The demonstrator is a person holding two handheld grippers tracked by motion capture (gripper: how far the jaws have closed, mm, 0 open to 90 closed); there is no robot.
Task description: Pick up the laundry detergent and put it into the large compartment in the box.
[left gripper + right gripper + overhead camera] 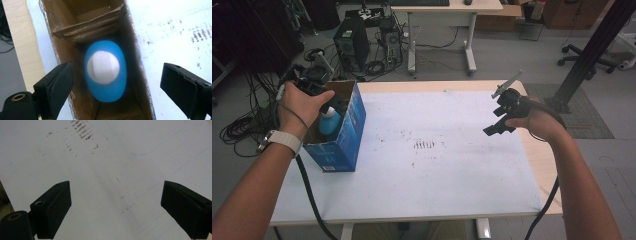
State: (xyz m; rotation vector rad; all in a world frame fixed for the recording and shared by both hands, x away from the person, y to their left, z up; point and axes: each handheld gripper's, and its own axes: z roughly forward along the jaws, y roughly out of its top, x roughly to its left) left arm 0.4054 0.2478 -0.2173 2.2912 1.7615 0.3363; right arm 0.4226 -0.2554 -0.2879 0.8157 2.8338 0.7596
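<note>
The blue box stands open-topped at the left edge of the table, and the blue bottle with its white cap takes up most of the narrow shaft inside, leaving thin gaps along the cardboard walls. At the far end of the box, folded cardboard flaps jut inward. To the right of the box, the white sheet lies bare from near edge to far.

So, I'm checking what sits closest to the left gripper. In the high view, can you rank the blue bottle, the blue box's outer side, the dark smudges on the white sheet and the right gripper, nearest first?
From the left gripper:
1. Blue bottle, right beneath it inside the box.
2. Blue box, its outer side just to the right.
3. Dark smudges, mid-sheet.
4. Right gripper, far right, above the table.
</note>
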